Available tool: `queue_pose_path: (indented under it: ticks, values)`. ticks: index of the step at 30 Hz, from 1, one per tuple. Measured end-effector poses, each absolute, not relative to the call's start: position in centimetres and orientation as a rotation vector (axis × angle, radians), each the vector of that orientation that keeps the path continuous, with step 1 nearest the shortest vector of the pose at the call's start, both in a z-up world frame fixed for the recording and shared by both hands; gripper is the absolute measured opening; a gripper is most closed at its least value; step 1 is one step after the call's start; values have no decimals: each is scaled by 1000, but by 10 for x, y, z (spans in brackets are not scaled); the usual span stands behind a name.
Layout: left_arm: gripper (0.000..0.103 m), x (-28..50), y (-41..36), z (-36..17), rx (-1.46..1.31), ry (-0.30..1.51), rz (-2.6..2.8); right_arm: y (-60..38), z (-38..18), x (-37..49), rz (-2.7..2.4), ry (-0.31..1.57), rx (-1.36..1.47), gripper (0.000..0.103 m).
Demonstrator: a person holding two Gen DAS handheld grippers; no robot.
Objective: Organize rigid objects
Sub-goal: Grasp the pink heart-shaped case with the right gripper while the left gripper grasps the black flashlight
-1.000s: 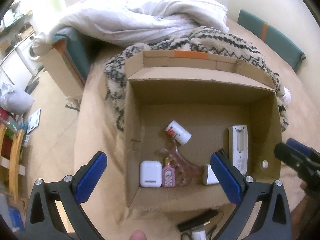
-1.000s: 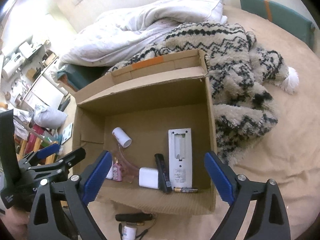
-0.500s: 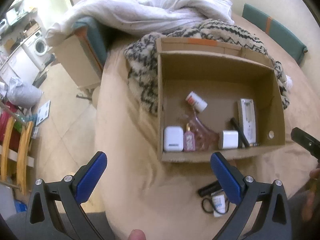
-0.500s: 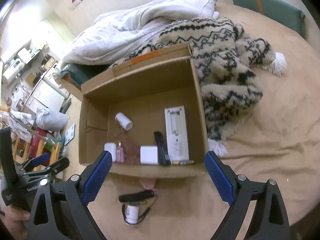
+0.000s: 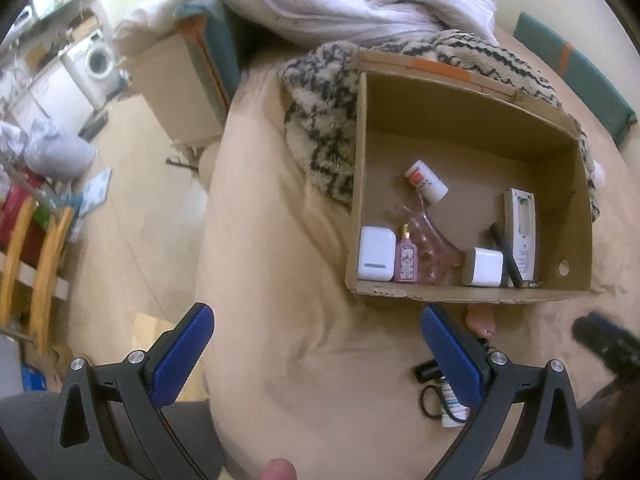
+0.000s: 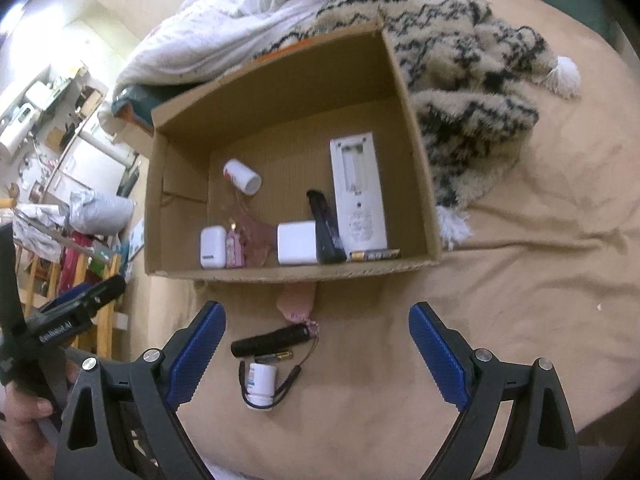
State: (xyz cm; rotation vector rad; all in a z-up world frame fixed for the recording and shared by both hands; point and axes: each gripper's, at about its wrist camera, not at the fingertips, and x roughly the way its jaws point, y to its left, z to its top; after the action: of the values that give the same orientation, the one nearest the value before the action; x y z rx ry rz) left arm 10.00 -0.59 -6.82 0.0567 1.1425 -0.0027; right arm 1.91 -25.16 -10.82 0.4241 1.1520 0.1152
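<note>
Presently both hand-held grippers, left [image 5: 316, 346] and right [image 6: 316, 340], are held spread and empty; the black flashlight [image 6: 271, 341] could be rolled off the bed [image 6: 520, 300] if nudged.

An open brown cardboard box [image 6: 416, 168] lies on the tan bed [image 6: 500, 280], centre of the right wrist frame. Along its near wall, left to right: white rounded case [image 6: 213, 247], pink perfume bottle [image 6: 234, 249], white cube adapter [image 6: 296, 243], black flat stick [image 6: 326, 226], white remote with open battery bay [image 6: 358, 194], one AA battery [image 6: 374, 255]. A white pill bottle [image 6: 242, 176] lies tipped further back. Outside, lower centre: black cylinder [image 6: 271, 341], second battery [image 6: 275, 357], small white bottle [image 6: 260, 385] and a pink tag [image 6: 296, 302].
</note>
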Motion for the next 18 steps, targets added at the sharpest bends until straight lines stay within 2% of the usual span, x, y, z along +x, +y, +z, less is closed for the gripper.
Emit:
queue_pose_path:
  ticks: [10, 18]
  values:
    - [103, 107, 3, -68, -17, 1168, 17, -201, -177, 62, 117, 1392, 421, 99]
    - [103, 108, 14, -73, -57, 1196, 42, -163, -202, 84, 23, 1452, 213, 87]
